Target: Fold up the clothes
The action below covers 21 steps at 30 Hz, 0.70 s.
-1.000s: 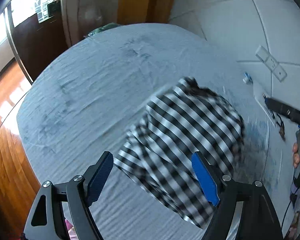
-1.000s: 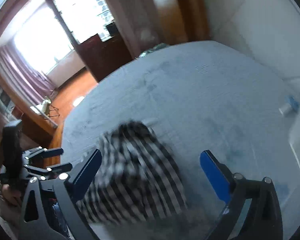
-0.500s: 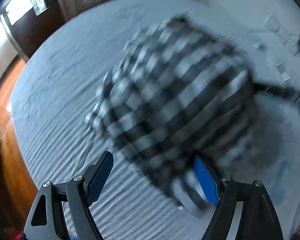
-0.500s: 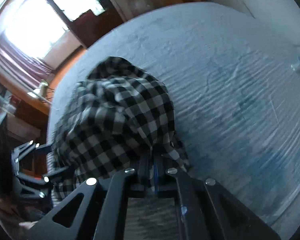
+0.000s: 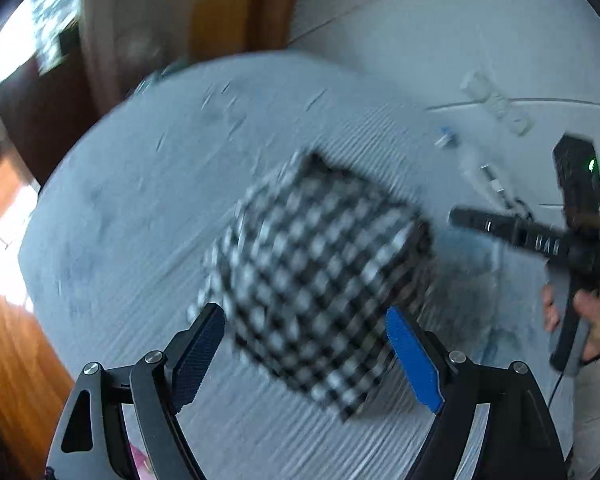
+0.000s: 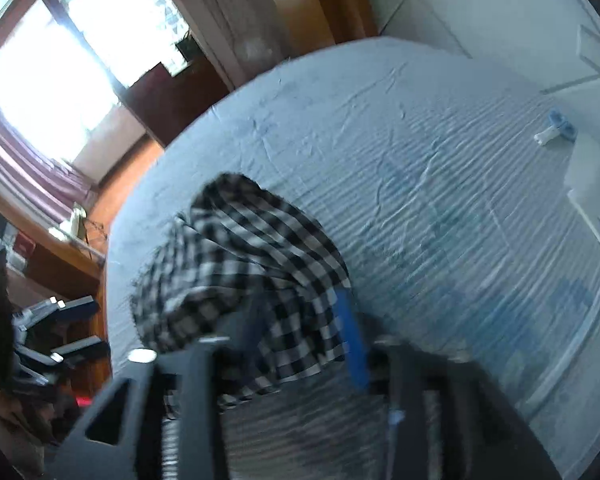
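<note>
A black-and-white checked garment lies bunched on a pale blue bed sheet. My left gripper is open, its blue-padded fingers on either side of the garment's near edge, holding nothing. The right gripper shows in the left wrist view beside the garment's right edge. In the right wrist view the garment lies just ahead of my right gripper, whose jaws stand partly apart with cloth between them; the view is blurred.
A white padded headboard with a wall switch plate rises behind the bed. A small white and blue object lies on the sheet near it. Wooden floor and dark furniture lie to the left.
The right gripper was shut on the garment half a second ago; its jaws now stand apart. The left gripper has pulled back and up, and the garment has dropped onto the sheet.
</note>
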### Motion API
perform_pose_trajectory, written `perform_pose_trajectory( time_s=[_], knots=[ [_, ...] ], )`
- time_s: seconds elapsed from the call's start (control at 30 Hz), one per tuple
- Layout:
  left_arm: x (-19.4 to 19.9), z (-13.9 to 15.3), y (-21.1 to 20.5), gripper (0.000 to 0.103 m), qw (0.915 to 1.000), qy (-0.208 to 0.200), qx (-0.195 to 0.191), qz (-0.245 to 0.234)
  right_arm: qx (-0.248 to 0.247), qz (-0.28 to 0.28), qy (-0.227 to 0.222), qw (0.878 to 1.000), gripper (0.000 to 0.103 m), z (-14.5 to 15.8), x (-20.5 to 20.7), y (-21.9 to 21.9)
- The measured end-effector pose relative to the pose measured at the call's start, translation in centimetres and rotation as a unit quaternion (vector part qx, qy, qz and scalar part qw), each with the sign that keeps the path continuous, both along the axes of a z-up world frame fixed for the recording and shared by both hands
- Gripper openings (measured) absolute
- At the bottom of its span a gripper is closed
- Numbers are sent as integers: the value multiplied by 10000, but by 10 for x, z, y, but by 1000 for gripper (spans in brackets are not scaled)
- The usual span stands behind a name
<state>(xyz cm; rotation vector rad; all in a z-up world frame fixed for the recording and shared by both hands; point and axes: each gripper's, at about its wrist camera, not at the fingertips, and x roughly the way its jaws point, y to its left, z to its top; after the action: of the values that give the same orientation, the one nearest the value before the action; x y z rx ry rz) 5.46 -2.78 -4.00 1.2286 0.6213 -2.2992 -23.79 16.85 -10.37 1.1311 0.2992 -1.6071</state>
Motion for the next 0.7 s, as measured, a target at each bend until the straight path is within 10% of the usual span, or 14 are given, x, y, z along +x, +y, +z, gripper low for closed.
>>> perform_pose_trajectory(
  time_s=[0.17,0.43,0.53,0.7],
  knots=[
    [-41,0,-49,84,9974,-229,-305,-608,-224,-646,-158,9975,83,11,5,15],
    [-116,-55,-96,84,9732,-640,92,-2208,118,-1856,-701,9801,83,-28,36,13],
    [-136,-77,-103,84,9633,-856,-54,-2545,-98,-2287,-942,9689,23,-37,43,-2],
    [-152,-124,-120,85,9549,-1345,-430,-2613,402,-2853,-968,9527,15,-66,39,-33]
  ],
)
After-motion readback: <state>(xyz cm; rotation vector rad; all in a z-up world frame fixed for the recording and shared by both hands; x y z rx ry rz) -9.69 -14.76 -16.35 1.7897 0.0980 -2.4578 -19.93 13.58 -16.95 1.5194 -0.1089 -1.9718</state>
